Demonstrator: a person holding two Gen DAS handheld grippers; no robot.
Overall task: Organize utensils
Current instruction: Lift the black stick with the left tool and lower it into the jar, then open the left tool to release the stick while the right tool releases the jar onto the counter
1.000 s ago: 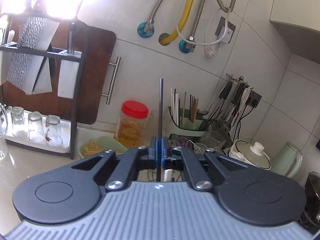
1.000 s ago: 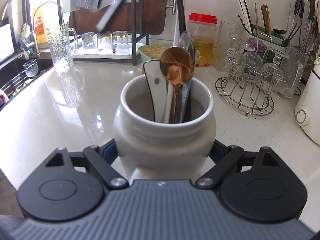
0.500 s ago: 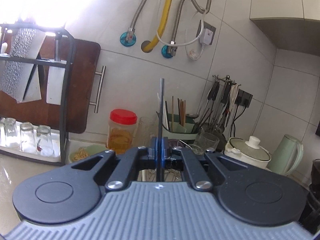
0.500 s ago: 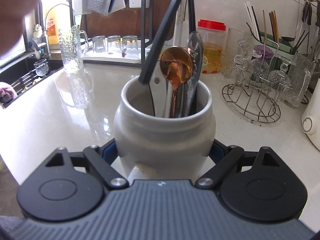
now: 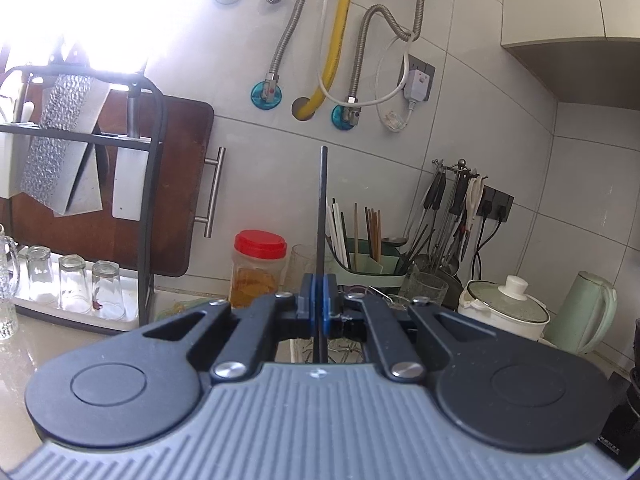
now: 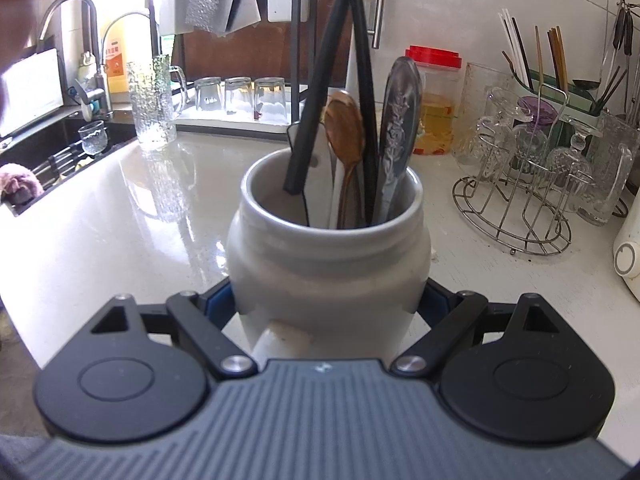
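pinching a thin black stick (image 5: pixel 322 208) that stood straight up, the left gripper (image 5: pixel 319 312) was squeezed tight on it, facing the tiled wall.

from the right wrist, the right gripper (image 6: pixel 328 300) hugged a round white pot (image 6: pixel 328 264) on the shiny white counter (image 6: pixel 120 232). the black stick's tip (image 6: pixel 298 176) was inside the pot, beside a brown wooden spoon (image 6: pixel 344 132) and a grey metal handle (image 6: pixel 398 120).

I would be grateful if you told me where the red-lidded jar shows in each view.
Left wrist: the jar stands left of centre against the wall, just left of the thin black stick.
Right wrist: it is upper right of centre, behind the crock.
Shared landmark: the brown cutting board.
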